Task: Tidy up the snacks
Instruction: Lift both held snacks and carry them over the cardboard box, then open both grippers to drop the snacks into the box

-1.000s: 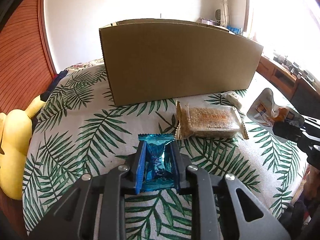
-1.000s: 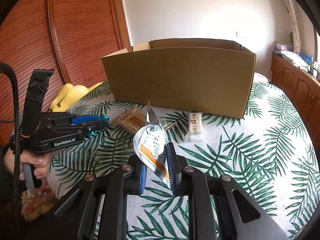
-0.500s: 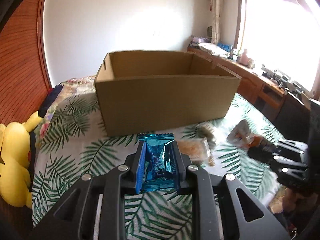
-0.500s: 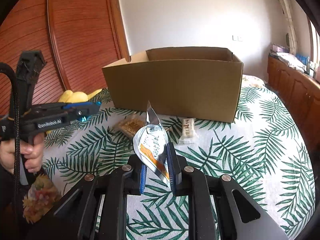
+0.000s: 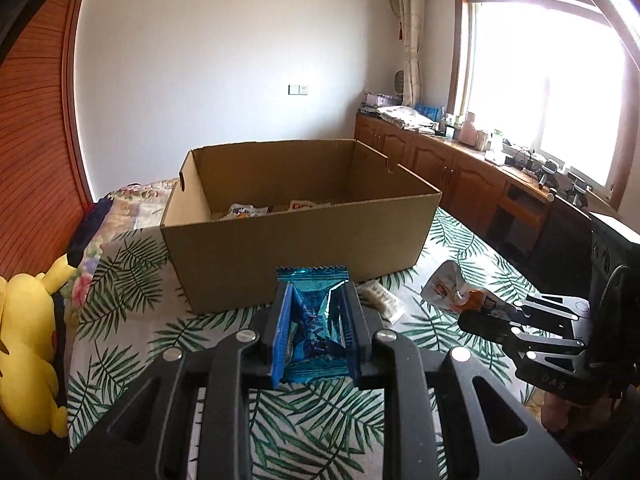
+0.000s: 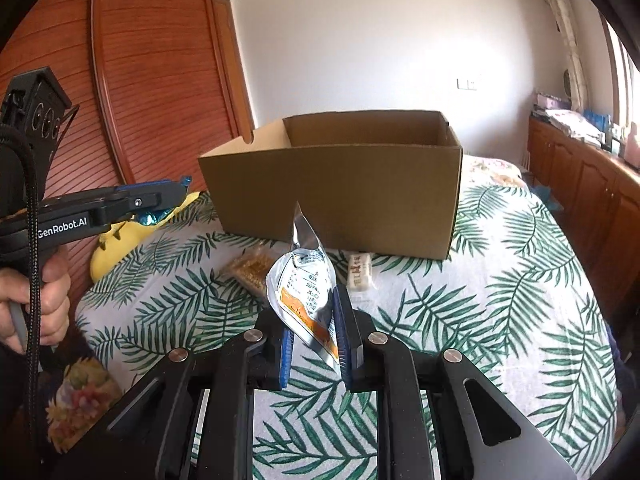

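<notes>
- Snacks in mid-air: the left gripper (image 5: 314,332) is clamped on a blue foil packet (image 5: 314,320), held above the leaf-print bedcover (image 6: 500,304) and just short of the near wall of the open cardboard box (image 5: 296,236).
- The right gripper (image 6: 312,332) pinches a silver-and-orange pouch (image 6: 302,292) by its lower edge; the pouch stands up at a tilt, its top corner pointing toward the box.
- Both loads look bound for the box, so the step in hand is likely the carry-over. To do it well, each gripper should clear the near rim before letting go, and the two should enter apart from each other so that they do not collide over the opening.
- The pouch is held by a thin edge only; a smooth, unhurried carry would keep it from swinging or slipping.
- Count: one box; two snacks held, one per gripper; two left on the cover in front of the box, a white wrapped bar (image 6: 360,274) and a clear pack of golden-brown crisp (image 6: 250,270).
- Inside the box at least two packets (image 5: 248,211) show over the rim; more may lie hidden behind the near wall.
- One yellow plush toy (image 5: 24,344) lies at the bed's edge.
</notes>
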Available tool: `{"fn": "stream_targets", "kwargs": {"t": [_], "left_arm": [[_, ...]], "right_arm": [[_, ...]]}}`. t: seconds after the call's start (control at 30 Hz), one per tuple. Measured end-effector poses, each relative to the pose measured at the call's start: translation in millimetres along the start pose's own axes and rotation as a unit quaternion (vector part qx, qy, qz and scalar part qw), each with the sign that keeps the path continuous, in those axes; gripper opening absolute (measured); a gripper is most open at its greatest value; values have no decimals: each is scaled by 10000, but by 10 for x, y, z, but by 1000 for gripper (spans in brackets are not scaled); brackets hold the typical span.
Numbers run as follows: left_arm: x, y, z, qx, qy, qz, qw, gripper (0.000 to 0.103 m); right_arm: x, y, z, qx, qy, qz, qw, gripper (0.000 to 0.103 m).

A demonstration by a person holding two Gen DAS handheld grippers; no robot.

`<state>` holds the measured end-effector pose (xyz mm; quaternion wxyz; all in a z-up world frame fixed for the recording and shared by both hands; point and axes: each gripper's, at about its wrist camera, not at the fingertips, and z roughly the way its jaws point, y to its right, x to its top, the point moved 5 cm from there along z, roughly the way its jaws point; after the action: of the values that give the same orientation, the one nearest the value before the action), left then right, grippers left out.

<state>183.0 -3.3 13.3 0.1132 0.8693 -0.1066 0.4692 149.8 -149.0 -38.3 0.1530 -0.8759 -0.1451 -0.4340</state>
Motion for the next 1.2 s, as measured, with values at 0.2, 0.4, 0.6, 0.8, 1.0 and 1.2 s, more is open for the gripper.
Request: {"fn": "stream_targets", "kwargs": {"t": [0.2, 0.4, 0.6, 0.8, 1.0, 1.2], "left_arm": [[137, 8, 119, -53, 61, -54, 10000, 22], [308, -31, 314, -119, 97, -122, 9998, 22], [550, -53, 475, -187, 196, -50, 9996, 22], [830, -139, 662, -128, 231, 124, 9996, 22], [977, -294, 971, -2, 132, 211, 9997, 22], [947, -440, 1259, 72, -85, 127, 9999, 23]], "right_arm": [[127, 30, -19, 80, 86, -29, 9999, 16], [329, 102, 53, 178, 179, -94, 9996, 16], [634, 170, 187, 302, 273, -232, 9989, 16], [1039, 223, 360, 327, 443, -436, 9975, 16], [1325, 233, 637, 237, 459, -688, 9963, 16], [1352, 299, 959, 147, 199, -711, 9972, 16]]}}
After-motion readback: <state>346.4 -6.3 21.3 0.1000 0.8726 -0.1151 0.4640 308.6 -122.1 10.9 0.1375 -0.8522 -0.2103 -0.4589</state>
